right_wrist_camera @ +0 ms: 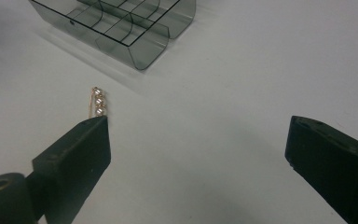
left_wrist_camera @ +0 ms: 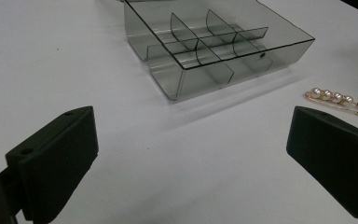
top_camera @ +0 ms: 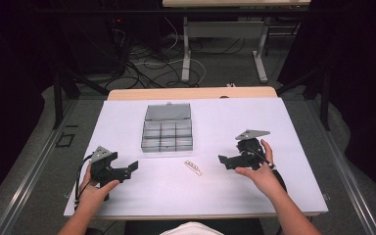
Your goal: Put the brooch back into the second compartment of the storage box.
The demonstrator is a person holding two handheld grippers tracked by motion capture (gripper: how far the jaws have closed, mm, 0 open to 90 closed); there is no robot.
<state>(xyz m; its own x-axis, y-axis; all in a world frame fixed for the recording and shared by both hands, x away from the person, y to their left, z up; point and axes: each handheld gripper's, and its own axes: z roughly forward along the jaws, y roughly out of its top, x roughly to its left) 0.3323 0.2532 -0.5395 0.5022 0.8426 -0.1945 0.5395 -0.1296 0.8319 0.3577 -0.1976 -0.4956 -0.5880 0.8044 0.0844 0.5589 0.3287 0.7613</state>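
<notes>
A gold pearl brooch pin (top_camera: 193, 167) lies flat on the white counter (top_camera: 274, 127), just in front of the clear compartment box (top_camera: 167, 134), between the two grippers. Its long axis runs diagonally, from near-right to far-left in the high view. The left gripper (top_camera: 133, 166) and right gripper (top_camera: 222, 159) both have their fingers wide apart, clamping nothing.

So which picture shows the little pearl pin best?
The left gripper view: the pearl pin lies there whole, with four pearls and its gold bar sharp. In the right gripper view the pearl pin is partly hidden behind a black finger. In the high view the pearl pin is a tiny pale sliver on the table.
</notes>
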